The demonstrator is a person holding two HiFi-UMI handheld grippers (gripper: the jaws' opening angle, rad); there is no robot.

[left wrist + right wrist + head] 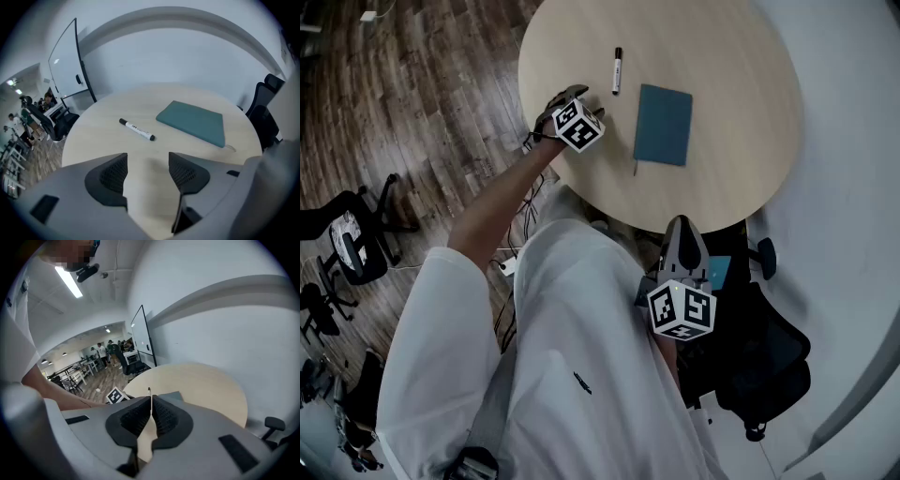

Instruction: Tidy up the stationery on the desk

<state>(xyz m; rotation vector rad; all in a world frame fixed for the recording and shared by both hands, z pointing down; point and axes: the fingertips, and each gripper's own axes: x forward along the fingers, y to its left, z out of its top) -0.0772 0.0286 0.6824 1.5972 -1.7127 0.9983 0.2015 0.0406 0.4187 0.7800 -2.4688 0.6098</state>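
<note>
A black-and-white marker (617, 70) lies on the round beige table (731, 56), towards its far left. To the marker's right, a closed teal notebook (664, 124) lies flat. My left gripper (577, 98) hovers over the table's near left edge, a short way from the marker. It is open and empty. In the left gripper view the marker (136, 130) and the notebook (193, 123) lie beyond the parted jaws of my left gripper (147, 171). My right gripper (682, 227) is off the table's near edge by my body. Its jaws are shut on nothing (151, 411).
A black office chair (764, 366) stands at the table's near right, beside my right gripper. More chairs (347, 234) stand on the wooden floor to the left. Cables (511, 262) lie on the floor under the table's left edge. A whiteboard (70, 61) stands behind the table.
</note>
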